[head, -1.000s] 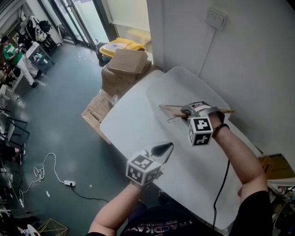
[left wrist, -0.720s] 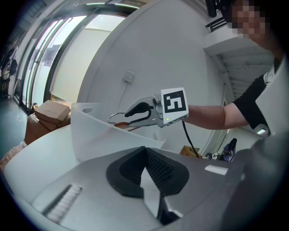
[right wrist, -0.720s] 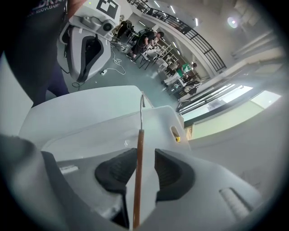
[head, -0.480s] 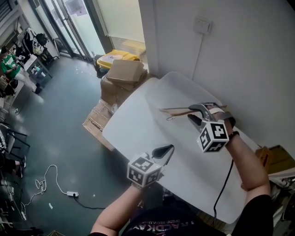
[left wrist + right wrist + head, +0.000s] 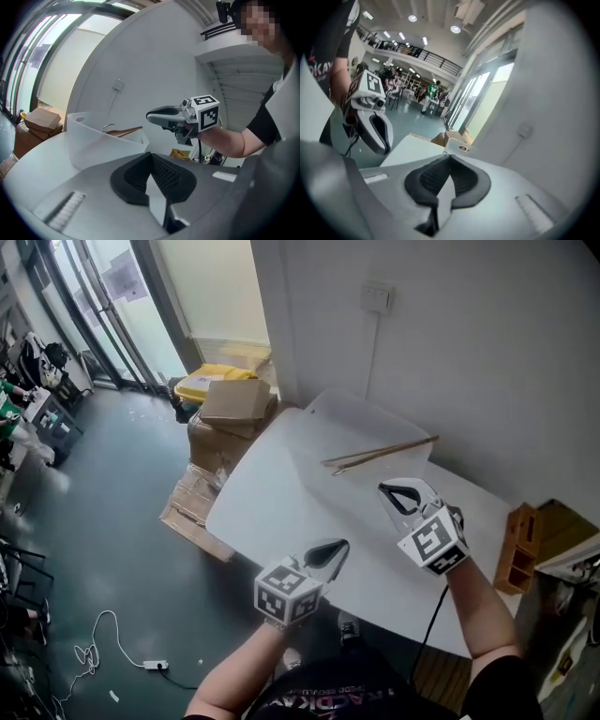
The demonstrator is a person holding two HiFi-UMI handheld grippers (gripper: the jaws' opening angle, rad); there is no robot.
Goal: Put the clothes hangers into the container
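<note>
Container [image 5: 321, 427] sits on a white table [image 5: 281, 512] beside cardboard boxes [image 5: 234, 404]

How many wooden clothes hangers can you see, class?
1: a wooden clothes hanger lying across the white container on the table near the wall. Others may be hidden inside.

The wall of the translucent white plastic container [image 5: 93, 140] hides most of the brown wooden clothes hanger [image 5: 124, 131]. At far left, the edge cuts off a green-clad person [image 5: 7, 397].
</note>
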